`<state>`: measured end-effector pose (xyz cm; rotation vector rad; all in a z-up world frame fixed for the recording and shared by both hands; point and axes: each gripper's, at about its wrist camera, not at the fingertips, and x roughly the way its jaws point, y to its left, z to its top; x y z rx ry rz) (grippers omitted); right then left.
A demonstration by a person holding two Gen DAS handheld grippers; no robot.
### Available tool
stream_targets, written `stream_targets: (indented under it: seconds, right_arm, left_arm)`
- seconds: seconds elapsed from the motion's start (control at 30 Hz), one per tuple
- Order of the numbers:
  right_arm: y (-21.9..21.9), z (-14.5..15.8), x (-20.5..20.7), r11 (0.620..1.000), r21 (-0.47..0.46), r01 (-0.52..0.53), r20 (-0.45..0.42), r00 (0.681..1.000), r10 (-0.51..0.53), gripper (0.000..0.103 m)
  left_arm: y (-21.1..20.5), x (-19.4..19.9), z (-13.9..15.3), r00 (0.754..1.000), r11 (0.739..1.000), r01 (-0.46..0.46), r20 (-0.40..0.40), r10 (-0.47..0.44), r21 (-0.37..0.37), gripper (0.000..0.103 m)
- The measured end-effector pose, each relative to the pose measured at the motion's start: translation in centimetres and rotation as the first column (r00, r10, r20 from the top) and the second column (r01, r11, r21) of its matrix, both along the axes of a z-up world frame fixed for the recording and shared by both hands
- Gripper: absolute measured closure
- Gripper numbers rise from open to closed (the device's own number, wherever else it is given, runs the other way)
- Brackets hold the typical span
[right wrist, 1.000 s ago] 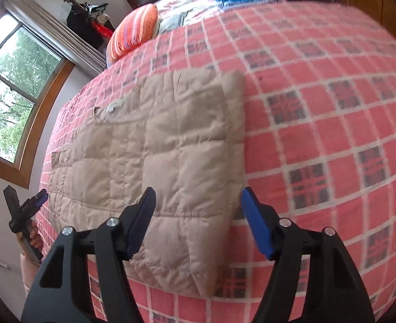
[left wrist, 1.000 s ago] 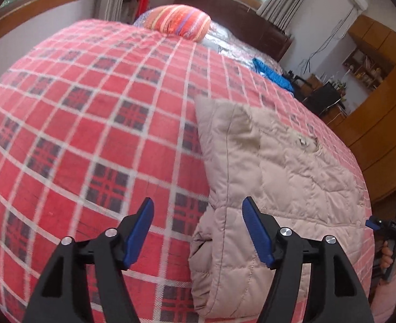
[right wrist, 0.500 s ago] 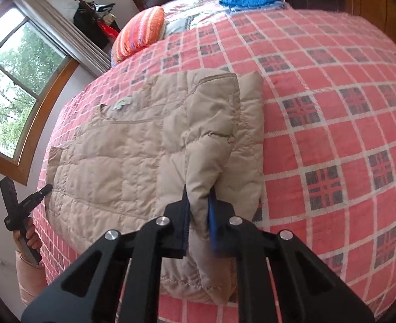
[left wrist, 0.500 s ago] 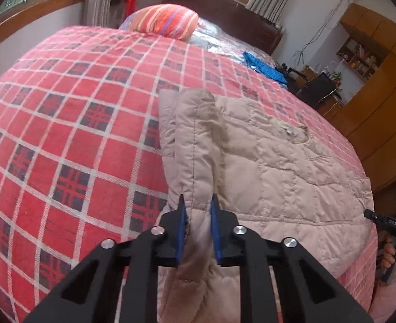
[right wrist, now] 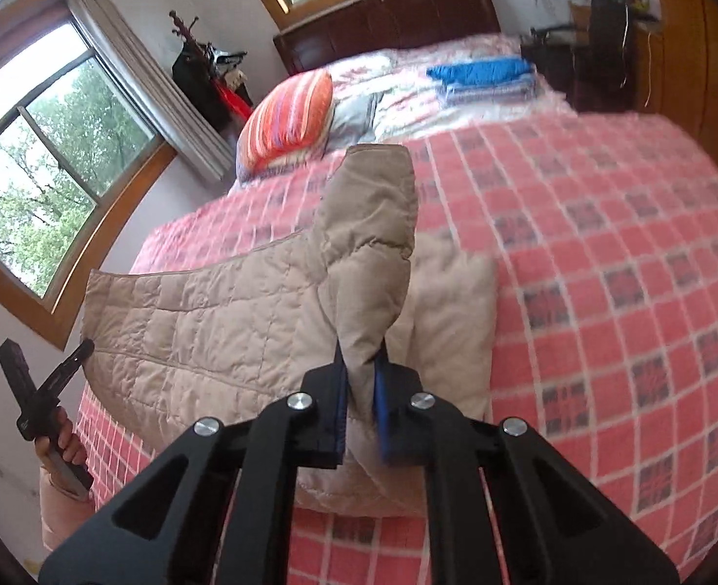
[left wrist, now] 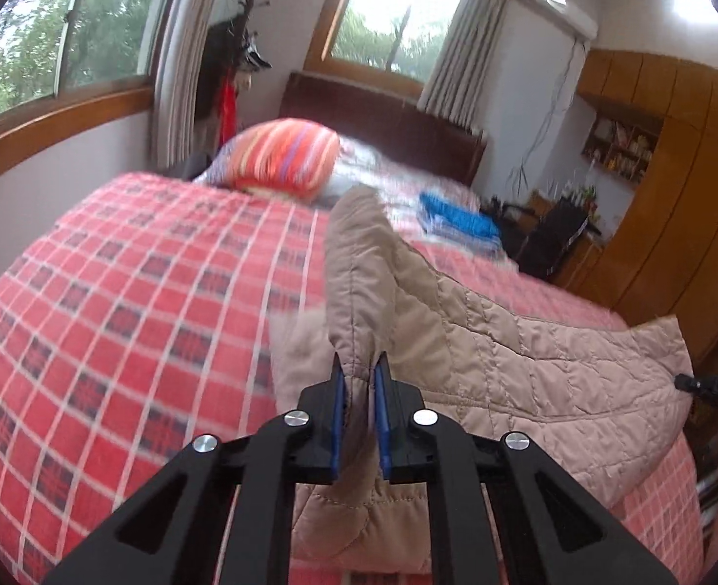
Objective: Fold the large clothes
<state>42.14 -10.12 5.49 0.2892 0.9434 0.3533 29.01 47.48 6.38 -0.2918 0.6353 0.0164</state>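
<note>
A beige quilted jacket (left wrist: 529, 356) lies on a red plaid bedspread (left wrist: 139, 321). My left gripper (left wrist: 359, 390) is shut on the jacket's near left edge, which rises in a ridge beyond the blue pads. In the right wrist view the same jacket (right wrist: 222, 321) spreads to the left, and my right gripper (right wrist: 361, 380) is shut on its near right corner, lifted into a peak above the bedspread (right wrist: 603, 268). Each view shows the other gripper at its edge, held in a hand: the right one (left wrist: 710, 385) and the left one (right wrist: 47, 390).
A striped orange pillow (left wrist: 286, 156) and a folded blue cloth (left wrist: 461, 219) lie near the dark headboard (left wrist: 383, 117). Windows run along the left wall. Wooden cabinets (left wrist: 676, 185) stand to the right of the bed.
Both grippers went from open over the jacket's near edge to shut on it. They have since lifted the pinched fabric off the bedspread, and both cameras now tilt up toward the headboard.
</note>
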Motion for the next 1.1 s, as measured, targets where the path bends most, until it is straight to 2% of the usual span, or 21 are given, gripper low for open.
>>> stream_targets:
  seconds: [0.1, 0.17, 0.33, 0.47, 0.6, 0.73, 0.8, 0.83, 0.9, 0.97, 1.1]
  right_arm:
    - [-0.1, 0.4, 2.4, 0.999, -0.006, 0.040, 0.009, 0.999, -0.040, 0.095]
    - [-0.3, -0.2, 4.2, 0.998, 0.008, 0.063, 0.000, 0.998, -0.063, 0.095]
    - [-0.5, -4.7, 8.4, 0.994, 0.031, 0.100, -0.082, 0.992, -0.097, 0.095]
    - [-0.2, -8.7, 10.1, 0.992, 0.004, 0.123, -0.153, 0.981, -0.121, 0.095]
    - [-0.4, -12.0, 10.9, 0.991, -0.007, 0.135, -0.215, 0.967, -0.133, 0.094]
    - [-0.2, -13.7, 10.8, 0.990, -0.018, 0.141, -0.246, 0.959, -0.141, 0.092]
    - [-0.2, -13.5, 10.4, 0.989, -0.036, 0.142, -0.243, 0.959, -0.146, 0.089]
    - [-0.3, -13.2, 10.2, 0.989, -0.039, 0.144, -0.239, 0.959, -0.149, 0.083]
    - [-1.2, -12.0, 9.0, 0.987, -0.027, 0.159, -0.224, 0.961, -0.161, 0.077]
    - [-2.0, -11.0, 7.9, 0.988, -0.001, 0.154, -0.210, 0.966, -0.151, 0.077]
    - [-3.2, -10.0, 4.3, 0.994, 0.053, 0.091, -0.213, 0.974, -0.078, 0.072]
  left_arm:
    - [0.4, 2.2, 0.2, 0.999, 0.999, -0.044, 0.021, 0.044, 0.029, 0.092]
    - [0.9, 3.9, -0.7, 0.998, 0.998, -0.062, 0.009, 0.062, 0.020, 0.092]
    - [1.7, 8.5, -5.6, 0.988, 0.996, -0.087, -0.126, 0.087, 0.005, 0.092]
    - [2.3, 10.5, -9.7, 0.964, 0.994, -0.110, -0.241, 0.109, 0.008, 0.092]
    - [2.4, 10.9, -11.9, 0.953, 0.994, -0.101, -0.284, 0.105, 0.028, 0.091]
    - [2.1, 11.1, -12.2, 0.947, 0.994, -0.095, -0.303, 0.107, 0.054, 0.089]
    - [2.1, 11.0, -11.8, 0.944, 0.994, -0.093, -0.313, 0.106, 0.056, 0.086]
    - [2.2, 10.7, -11.6, 0.944, 0.995, -0.089, -0.314, 0.100, 0.049, 0.085]
    - [2.6, 9.7, -10.7, 0.947, 0.997, -0.079, -0.311, 0.083, 0.025, 0.077]
    - [3.4, 8.4, -9.7, 0.954, 0.998, -0.069, -0.293, 0.063, -0.010, 0.060]
    - [5.0, 4.9, -8.8, 0.959, 0.998, -0.048, -0.281, 0.035, -0.040, 0.052]
